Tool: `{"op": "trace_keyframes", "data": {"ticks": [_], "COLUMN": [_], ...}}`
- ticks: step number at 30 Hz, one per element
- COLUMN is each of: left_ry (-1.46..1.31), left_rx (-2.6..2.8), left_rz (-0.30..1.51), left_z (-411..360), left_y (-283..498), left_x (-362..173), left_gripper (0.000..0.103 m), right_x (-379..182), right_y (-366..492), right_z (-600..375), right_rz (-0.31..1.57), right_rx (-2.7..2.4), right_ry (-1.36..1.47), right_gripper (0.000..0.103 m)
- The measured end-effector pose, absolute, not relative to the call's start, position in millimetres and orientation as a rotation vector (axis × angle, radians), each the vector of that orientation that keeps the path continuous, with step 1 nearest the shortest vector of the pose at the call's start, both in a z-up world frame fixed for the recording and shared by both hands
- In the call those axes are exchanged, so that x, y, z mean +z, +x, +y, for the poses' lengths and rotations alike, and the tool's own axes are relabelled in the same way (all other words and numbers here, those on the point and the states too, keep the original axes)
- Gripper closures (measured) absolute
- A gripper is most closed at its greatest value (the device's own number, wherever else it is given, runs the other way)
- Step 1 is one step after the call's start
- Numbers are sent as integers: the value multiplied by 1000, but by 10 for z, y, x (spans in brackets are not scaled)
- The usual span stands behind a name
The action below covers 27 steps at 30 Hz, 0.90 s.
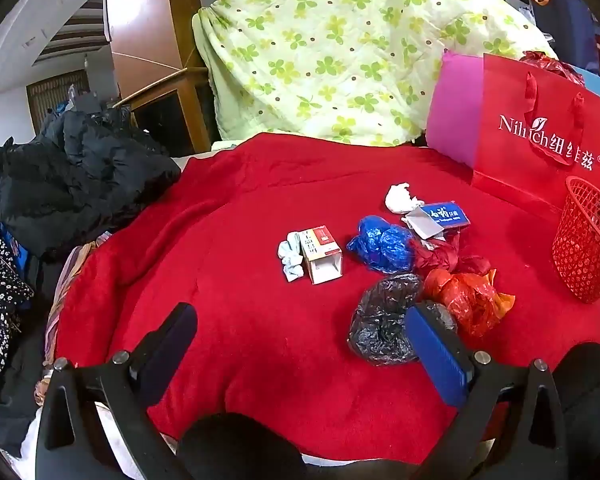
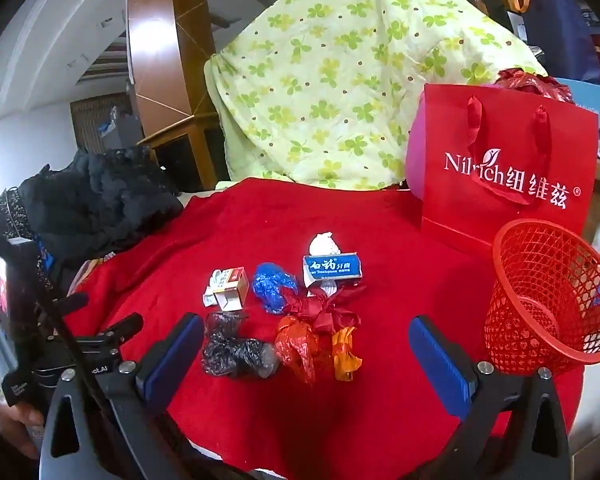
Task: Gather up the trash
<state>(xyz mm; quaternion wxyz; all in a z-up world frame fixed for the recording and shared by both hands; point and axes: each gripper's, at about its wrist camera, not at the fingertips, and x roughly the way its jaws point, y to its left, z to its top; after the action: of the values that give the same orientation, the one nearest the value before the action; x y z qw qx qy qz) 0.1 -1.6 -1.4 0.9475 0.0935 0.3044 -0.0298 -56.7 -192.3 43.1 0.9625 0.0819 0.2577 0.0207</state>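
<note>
My two grippers

Left gripper point(image 1: 300, 330) and right gripper point(image 2: 306, 344): black frames, silver screws, blue pads point(image 2: 440, 364); "SmallRig"-type lettering too blurred to read.

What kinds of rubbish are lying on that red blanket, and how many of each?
Crumpled plastic bags: 4 (blue, dark red, black, orange-red)
Crumpled paper wads: 2 (white, pale one beside the small box)
Cardboard boxes: 2 (blue toothpaste box, small red-and-white box)
Total: 8
</note>
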Motion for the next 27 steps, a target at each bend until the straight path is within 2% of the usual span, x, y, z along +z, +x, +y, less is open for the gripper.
{"op": "trace_keyframes", "data": {"ticks": [27], "left_ry": [150], "left_rx": [-92], "left_rz": [649], "left_z": [5], "left_y": [18], "left_x": [-75], "left_gripper": [0], "right_x": [344], "right_y": [-425], "right_z": [-1913], "right_rz": [561], "right_rx": [21], "right_ry": [213], "right_gripper": [0]}}
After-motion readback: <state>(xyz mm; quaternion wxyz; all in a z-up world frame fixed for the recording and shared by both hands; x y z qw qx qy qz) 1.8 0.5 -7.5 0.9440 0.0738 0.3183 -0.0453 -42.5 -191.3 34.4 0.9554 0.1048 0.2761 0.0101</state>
